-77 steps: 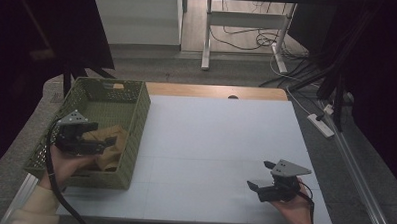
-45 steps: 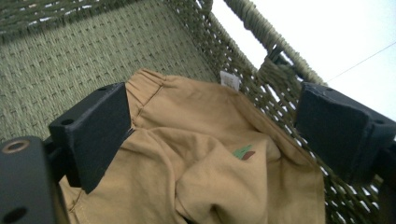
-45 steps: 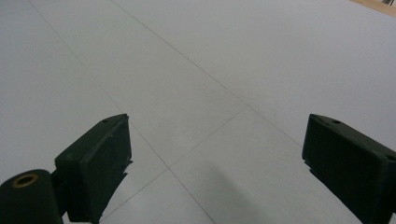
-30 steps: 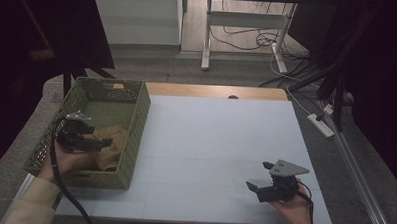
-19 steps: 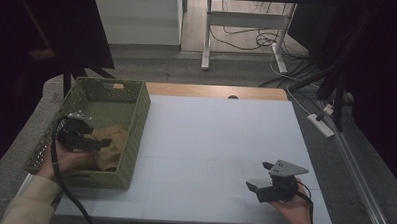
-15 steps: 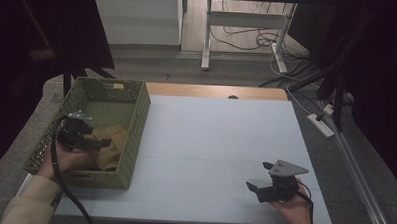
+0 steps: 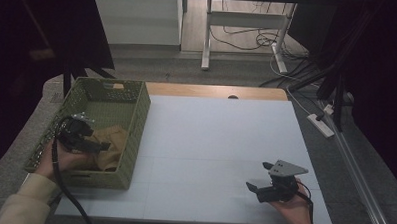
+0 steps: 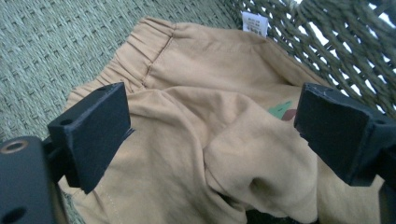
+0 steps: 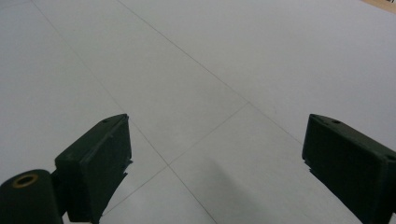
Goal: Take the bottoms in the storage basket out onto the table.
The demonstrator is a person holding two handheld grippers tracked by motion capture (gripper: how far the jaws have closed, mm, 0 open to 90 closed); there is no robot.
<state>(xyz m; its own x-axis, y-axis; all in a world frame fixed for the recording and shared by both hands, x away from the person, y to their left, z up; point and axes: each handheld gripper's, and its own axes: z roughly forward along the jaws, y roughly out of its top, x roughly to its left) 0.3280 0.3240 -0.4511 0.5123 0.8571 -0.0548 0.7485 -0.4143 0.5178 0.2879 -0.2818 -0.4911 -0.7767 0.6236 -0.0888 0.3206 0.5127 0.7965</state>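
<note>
- high view: my left gripper (image 7: 101, 146) reaches into the green basket (image 7: 136, 121) at frame left, over the tan garment (image 7: 111, 141); my right gripper (image 7: 254, 186) rests lower right, spread.
- left gripper view: jaws wide apart, straddling a raised fold of the garment (image 8: 219, 140), holding nothing; i judge the pick-up step, next lowering and clamping.
- right gripper view: jaws spread above the white table (image 9: 224, 70).

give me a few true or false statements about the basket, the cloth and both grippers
1. The tan garment lies inside the green woven basket. True.
2. The left gripper has its jaws clamped shut on the garment. False: the jaws stand wide apart, with the cloth between and below them.
3. The right gripper is over the bare white table, away from the basket. True.
4. The right gripper holds a folded cloth. False: its jaws are open with nothing between them.
5. A white label shows at the garment's edge near the basket wall. True.
</note>
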